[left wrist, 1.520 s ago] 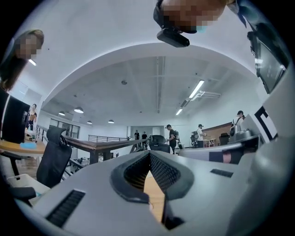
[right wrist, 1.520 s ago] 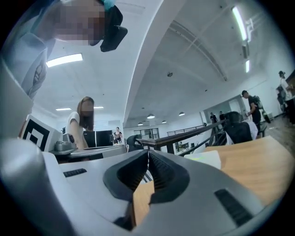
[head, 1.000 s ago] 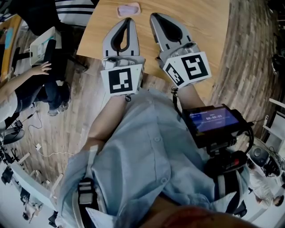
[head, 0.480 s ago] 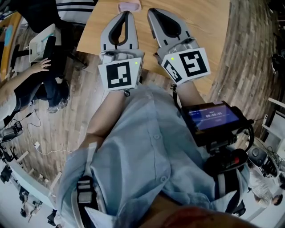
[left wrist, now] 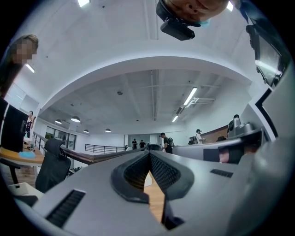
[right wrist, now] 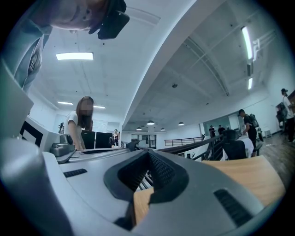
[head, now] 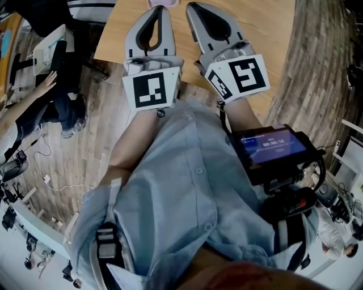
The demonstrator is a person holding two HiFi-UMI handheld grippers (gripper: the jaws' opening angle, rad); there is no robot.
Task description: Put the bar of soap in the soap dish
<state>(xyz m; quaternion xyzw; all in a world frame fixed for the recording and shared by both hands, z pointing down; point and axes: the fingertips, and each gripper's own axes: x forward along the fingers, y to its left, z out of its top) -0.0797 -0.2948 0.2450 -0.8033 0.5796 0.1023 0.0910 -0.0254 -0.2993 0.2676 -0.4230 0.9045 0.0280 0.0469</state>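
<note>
L gripper (head: 160, 9) over the table (head: 266, 34): jaws together, empty. Just past its tip a pink thing (head: 160, 1), mostly cut off – dish or soap, can't tell. R gripper (head: 191, 7) beside it: jaws closed too, empty. Fits soap already in, or a reach to come; keep tips clear.

At the far end of the table (head: 266, 34), a pink thing (head: 168, 2) is cut off by the head view's top edge. Too little shows to tell soap from dish. People (left wrist: 164, 140) past the table are too small to make out.
</note>
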